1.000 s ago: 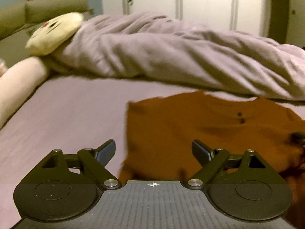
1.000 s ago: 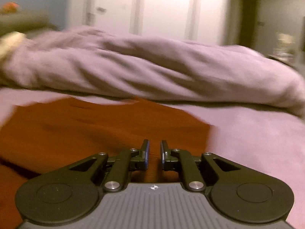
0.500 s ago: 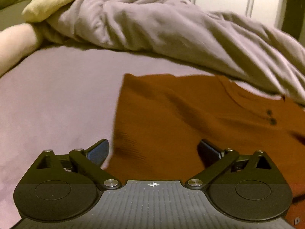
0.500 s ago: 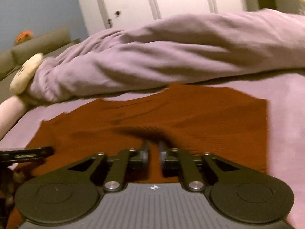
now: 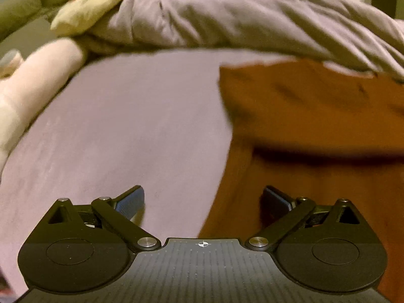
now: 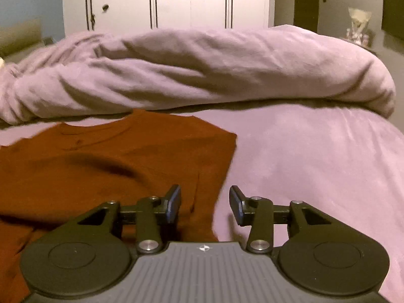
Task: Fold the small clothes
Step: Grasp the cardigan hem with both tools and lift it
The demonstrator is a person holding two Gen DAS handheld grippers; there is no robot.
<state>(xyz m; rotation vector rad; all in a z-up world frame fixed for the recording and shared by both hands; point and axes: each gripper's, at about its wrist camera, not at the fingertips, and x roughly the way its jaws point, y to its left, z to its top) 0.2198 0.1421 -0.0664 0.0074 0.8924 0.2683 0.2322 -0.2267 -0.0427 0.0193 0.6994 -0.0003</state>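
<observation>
A rust-brown small shirt [image 5: 315,131] [image 6: 108,159] lies spread on the lilac bed sheet [image 5: 121,131] [image 6: 315,166]. My left gripper [image 5: 203,199] is wide open and hangs over the shirt's left side edge, one finger above the sheet, the other above the cloth. My right gripper [image 6: 205,203] hovers over the shirt's right side edge; its jaws are opening and the pads press on nothing. A dark crease runs across the shirt's middle.
A bunched lilac duvet [image 5: 252,17] [image 6: 202,68] lies along the far side of the bed. A cream plush toy [image 5: 88,2] and a pale pink bolster [image 5: 32,83] sit at the far left. White wardrobe doors [image 6: 189,0] stand behind.
Both grippers have moved outward from the shirt's middle to its side edges. The right gripper, shut before, has parted its jaws. The left gripper stays wide open.
</observation>
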